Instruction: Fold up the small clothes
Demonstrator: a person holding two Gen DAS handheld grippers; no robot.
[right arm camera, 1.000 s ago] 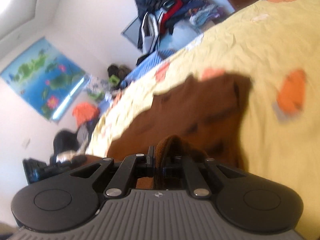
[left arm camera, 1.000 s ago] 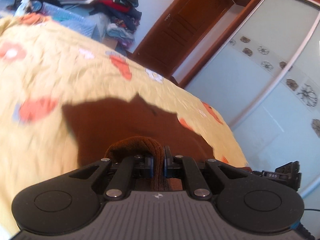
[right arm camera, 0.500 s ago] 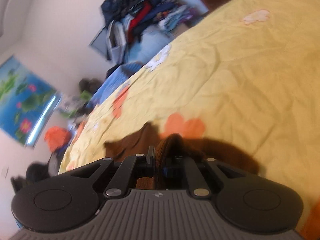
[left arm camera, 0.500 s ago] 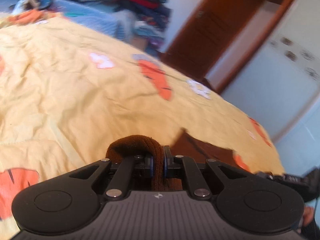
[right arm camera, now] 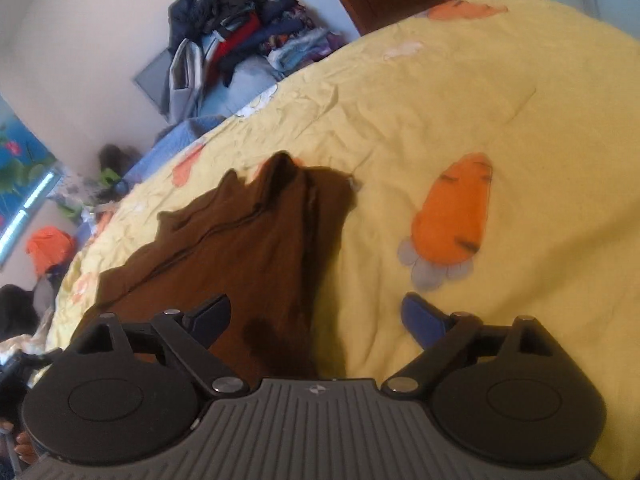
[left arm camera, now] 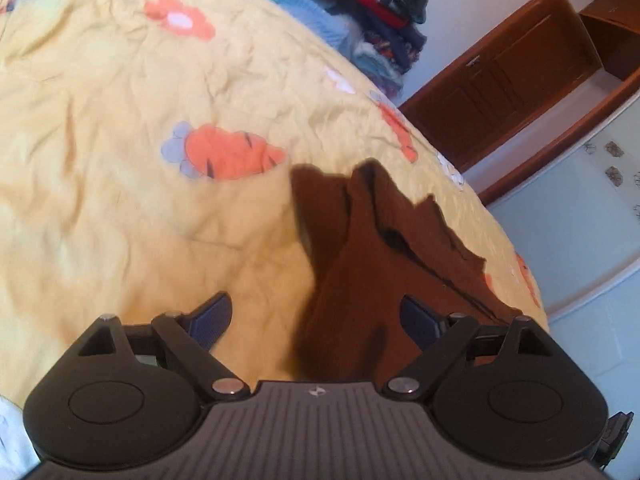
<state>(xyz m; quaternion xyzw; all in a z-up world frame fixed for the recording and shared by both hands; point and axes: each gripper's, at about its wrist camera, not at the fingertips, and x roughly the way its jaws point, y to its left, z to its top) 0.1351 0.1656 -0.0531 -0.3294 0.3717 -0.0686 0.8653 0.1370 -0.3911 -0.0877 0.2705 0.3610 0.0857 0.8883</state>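
My left gripper (left arm camera: 316, 320) is spread wide, its blue-padded fingers (left arm camera: 214, 316) standing apart with nothing between them but loose cloth. The brown garment (left arm camera: 380, 260) lies on the yellow carrot-print bedspread (left arm camera: 120, 120), running from the bottom centre of the left wrist view up toward the middle right, its far edge jagged and peaked. Its near end passes under the gap of my fingers; neither pad presses on it. A dark seam line crosses the cloth toward the lower right. To the left of the garment the bedspread is wrinkled, and a printed carrot (left arm camera: 230, 152) sits just above and left of the garment's upper corner.

My right gripper (right arm camera: 316, 316) is also spread, holding nothing. In the right wrist view the brown garment (right arm camera: 248, 240) fills the lower left and centre, its right edge a straight fold running down to the gripper body. The left finger hangs over the cloth, the right finger over bare bedspread (right arm camera: 480, 100). A pile of clothes (right arm camera: 240, 28) sits beyond the bed's far edge at upper left, and a brown wooden door (left arm camera: 500, 72) stands at upper right of the left view.
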